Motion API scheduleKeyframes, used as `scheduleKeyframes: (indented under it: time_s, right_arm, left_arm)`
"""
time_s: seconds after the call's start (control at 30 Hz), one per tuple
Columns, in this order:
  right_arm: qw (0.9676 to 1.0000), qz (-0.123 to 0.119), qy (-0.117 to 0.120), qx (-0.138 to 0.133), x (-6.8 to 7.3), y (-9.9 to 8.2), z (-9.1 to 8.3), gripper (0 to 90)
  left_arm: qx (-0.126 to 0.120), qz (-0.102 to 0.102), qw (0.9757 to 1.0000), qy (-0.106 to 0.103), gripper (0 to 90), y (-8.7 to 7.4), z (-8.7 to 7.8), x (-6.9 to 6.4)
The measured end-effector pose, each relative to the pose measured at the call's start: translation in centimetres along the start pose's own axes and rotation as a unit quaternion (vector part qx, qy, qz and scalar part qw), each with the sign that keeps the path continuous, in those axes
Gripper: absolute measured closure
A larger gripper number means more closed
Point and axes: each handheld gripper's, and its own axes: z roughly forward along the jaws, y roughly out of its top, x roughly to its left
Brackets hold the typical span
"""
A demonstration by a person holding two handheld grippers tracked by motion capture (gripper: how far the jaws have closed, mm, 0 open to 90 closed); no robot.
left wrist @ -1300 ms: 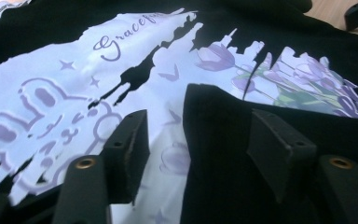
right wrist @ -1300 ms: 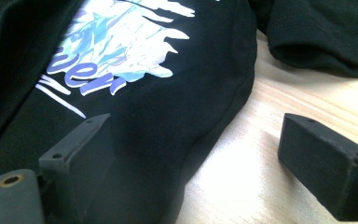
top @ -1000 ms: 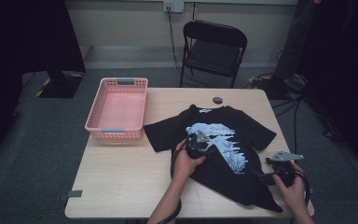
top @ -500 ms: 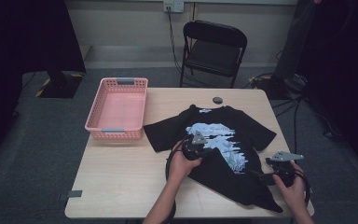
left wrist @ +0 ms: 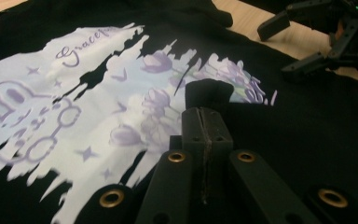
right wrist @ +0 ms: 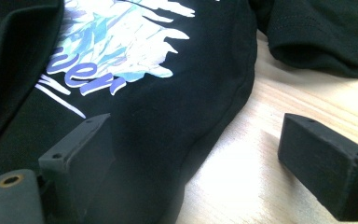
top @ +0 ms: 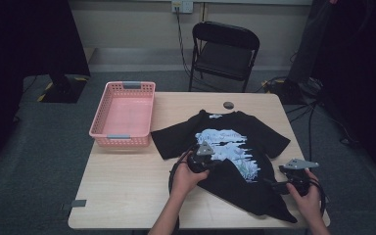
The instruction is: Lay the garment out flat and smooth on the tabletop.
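On table (top: 127, 196): black T-shirt (top: 254, 181), pale print | left tongs (left wrist: 205, 100) pinching its fabric | right tongs (right wrist: 205, 149) wide

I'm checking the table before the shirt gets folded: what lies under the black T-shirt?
Around the black T-shirt only the bare wooden table shows. Whatever lies beneath the cloth is covered and cannot be seen.

Bare tabletop (top: 127, 186) left of shirt (top: 254, 196)

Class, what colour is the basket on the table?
Pink basket, grey handles; shows best in the high view.
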Motion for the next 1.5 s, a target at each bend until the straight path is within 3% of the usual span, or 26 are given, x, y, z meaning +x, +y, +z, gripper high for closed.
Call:
scheduleKeyframes:
  time_s: [0.3,0.93,1.13,1.5]
  right_arm:
    - [1.0000,0.000,0.000,0.000,0.0,0.0,0.0,9.9]
    - [1.0000,0.000,0.000,0.000,0.0,0.0,0.0,10.0]
    - [1.0000,0.000,0.000,0.000,0.0,0.0,0.0,10.0]
    - [1.0000,0.000,0.000,0.000,0.0,0.0,0.0,9.9]
  left_arm:
    - [-0.010,0.008,0.9999,-0.008,90.0,-0.4,-2.7,-1.1]
    - [-0.012,0.015,0.9996,-0.020,90.0,-1.9,-5.4,-2.8]
    - [-0.011,0.013,0.9996,-0.022,90.0,-2.4,-5.9,-2.8]
    - [-0.022,0.008,0.9996,-0.019,90.0,-3.8,-8.4,-3.2]
